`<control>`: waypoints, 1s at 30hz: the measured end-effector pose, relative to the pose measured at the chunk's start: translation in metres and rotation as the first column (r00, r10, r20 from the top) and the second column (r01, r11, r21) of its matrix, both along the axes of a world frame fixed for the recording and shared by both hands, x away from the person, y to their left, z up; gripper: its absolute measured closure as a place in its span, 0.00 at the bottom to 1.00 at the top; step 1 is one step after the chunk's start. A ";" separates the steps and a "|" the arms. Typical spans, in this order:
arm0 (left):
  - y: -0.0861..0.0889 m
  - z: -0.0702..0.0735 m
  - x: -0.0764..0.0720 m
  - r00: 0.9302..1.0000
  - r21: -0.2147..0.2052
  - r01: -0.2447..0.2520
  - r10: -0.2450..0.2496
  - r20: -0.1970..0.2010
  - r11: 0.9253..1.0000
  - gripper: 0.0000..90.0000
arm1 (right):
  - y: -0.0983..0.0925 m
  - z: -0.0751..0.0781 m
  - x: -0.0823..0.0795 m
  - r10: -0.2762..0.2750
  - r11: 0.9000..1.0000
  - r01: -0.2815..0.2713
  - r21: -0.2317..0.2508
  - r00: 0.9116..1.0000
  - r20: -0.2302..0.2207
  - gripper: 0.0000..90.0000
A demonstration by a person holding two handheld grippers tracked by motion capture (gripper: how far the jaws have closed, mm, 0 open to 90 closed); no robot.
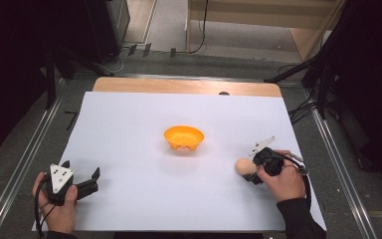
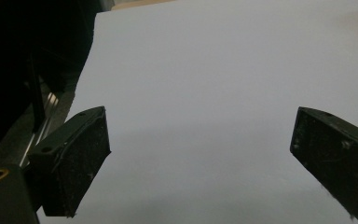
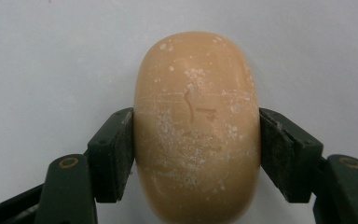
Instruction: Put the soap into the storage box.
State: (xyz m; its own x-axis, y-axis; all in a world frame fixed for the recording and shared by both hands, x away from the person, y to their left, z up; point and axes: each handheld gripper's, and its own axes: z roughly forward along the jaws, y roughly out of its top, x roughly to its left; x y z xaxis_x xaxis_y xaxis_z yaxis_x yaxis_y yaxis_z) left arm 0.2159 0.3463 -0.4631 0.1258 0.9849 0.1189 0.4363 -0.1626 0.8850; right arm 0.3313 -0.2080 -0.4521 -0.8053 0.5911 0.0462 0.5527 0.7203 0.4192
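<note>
A tan, egg-shaped bar of soap (image 3: 196,130) with white scuffs lies on the white sheet, and my right gripper (image 3: 196,154) is shut on it, both black pads pressed against its sides. In the high view the soap (image 1: 242,166) sits at the right of the table, at the tip of my right gripper (image 1: 251,172), held by a hand in a dark sleeve. An orange bowl (image 1: 184,138) stands mid-table, apart from both grippers. My left gripper (image 1: 82,175) rests at the front left, open. In its own view my left gripper (image 2: 200,163) has wide jaws with bare sheet between them.
A white sheet (image 1: 144,114) covers most of the wooden table (image 1: 186,86). Metal rails (image 1: 25,164) run along both sides, with dark stands and cables beyond them. A strip of floor and a wooden frame lie behind the table.
</note>
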 end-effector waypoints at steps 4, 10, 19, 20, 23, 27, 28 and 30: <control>0.000 0.000 0.000 1.000 -0.001 0.002 -0.002 0.001 1.000 0.06 | 0.001 0.005 0.001 0.012 1.000 -0.012 0.020 1.000 0.011 0.37; 0.000 0.000 0.000 1.000 -0.001 0.002 -0.002 0.001 1.000 0.06 | 0.004 0.013 0.002 0.029 0.999 -0.030 0.031 0.999 0.024 0.37; 0.000 0.000 0.000 1.000 -0.001 0.004 -0.004 0.001 1.000 0.06 | 0.013 0.025 0.009 0.057 0.997 -0.059 0.050 0.998 0.027 0.37; 0.000 0.000 0.000 1.000 -0.001 0.004 -0.004 0.001 1.000 0.06 | 0.014 0.026 0.010 0.063 0.997 -0.064 0.051 0.998 0.030 0.37; 0.000 0.000 0.000 1.000 -0.001 0.004 -0.004 0.000 1.000 0.06 | 0.016 0.029 0.013 0.073 0.996 -0.075 0.052 0.997 0.029 0.37; 0.000 0.000 0.000 1.000 -0.005 0.000 0.000 0.003 1.000 0.06 | 0.020 0.032 0.019 0.091 0.994 -0.093 0.051 0.995 0.030 0.37; 0.000 0.000 0.000 1.000 -0.005 0.000 0.000 0.002 1.000 0.06 | 0.022 0.033 0.020 0.087 0.995 -0.089 0.047 0.996 0.030 0.37; 0.001 0.000 0.000 1.000 -0.006 0.002 -0.002 0.001 1.000 0.05 | 0.024 0.034 0.022 0.095 0.995 -0.096 0.041 0.995 0.027 0.37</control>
